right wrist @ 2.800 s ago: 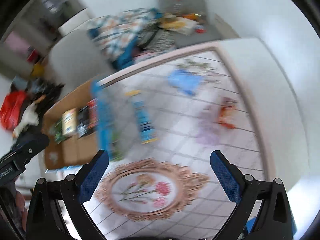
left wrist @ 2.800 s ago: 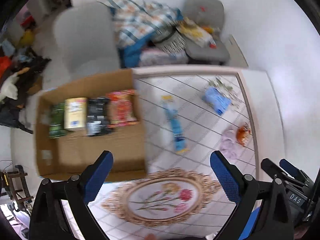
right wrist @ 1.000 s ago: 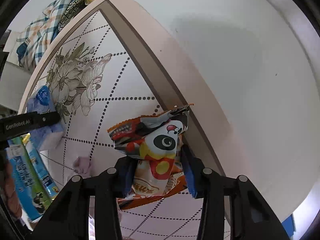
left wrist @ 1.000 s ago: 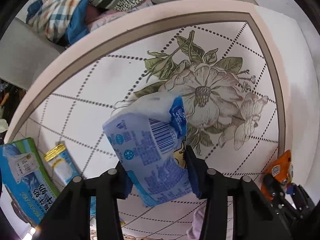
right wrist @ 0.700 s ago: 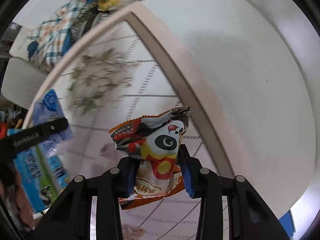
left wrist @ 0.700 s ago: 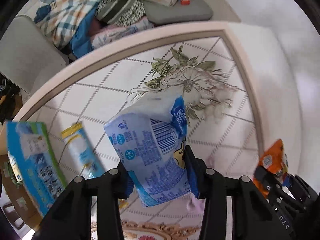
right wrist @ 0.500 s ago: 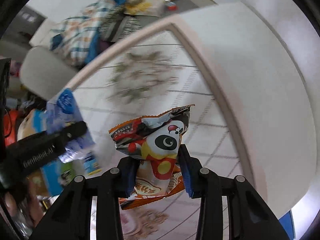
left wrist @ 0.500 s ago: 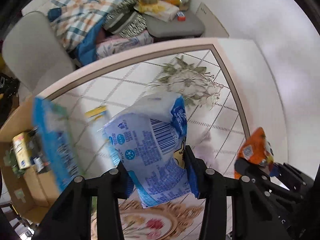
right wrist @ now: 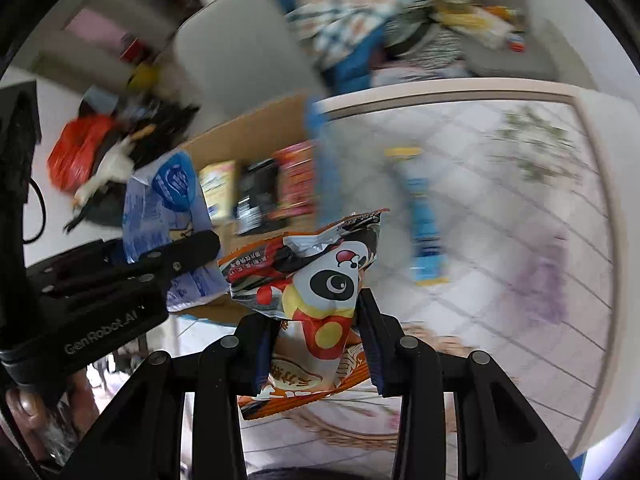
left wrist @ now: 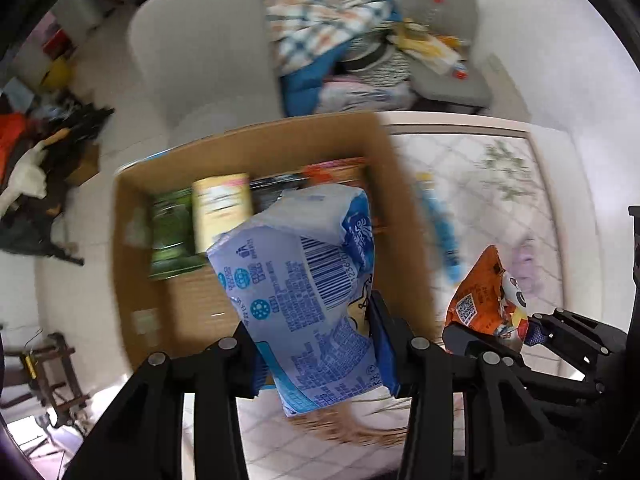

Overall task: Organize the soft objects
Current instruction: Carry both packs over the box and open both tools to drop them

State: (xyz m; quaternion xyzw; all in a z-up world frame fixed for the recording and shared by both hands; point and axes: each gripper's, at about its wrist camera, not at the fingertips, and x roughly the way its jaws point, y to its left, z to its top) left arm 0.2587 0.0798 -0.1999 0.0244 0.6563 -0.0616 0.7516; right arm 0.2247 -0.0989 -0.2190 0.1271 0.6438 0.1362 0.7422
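Note:
My left gripper [left wrist: 318, 354] is shut on a blue and white tissue pack [left wrist: 304, 280] and holds it in the air over the near side of an open cardboard box [left wrist: 256, 148]. The box holds several packets, among them a yellow one [left wrist: 222, 216] and a green one [left wrist: 172, 236]. My right gripper [right wrist: 316, 344] is shut on an orange panda snack bag [right wrist: 316, 280], held above the table just right of the box [right wrist: 248, 136]. The left gripper and its tissue pack [right wrist: 164, 208] show in the right wrist view, and the snack bag [left wrist: 484, 296] shows in the left wrist view.
On the patterned tabletop [right wrist: 520, 184] lie a long blue packet [right wrist: 424, 216] and a pale purple soft item [right wrist: 548, 280]. A grey chair [left wrist: 208, 56] and a pile of clothes [left wrist: 328, 28] stand behind the table. Clutter lies on the floor at the left [left wrist: 36, 160].
Both grippers have lifted their packs off the table's right side and carried them left. The tissue pack now hangs over the box, and the snack bag is beside it.

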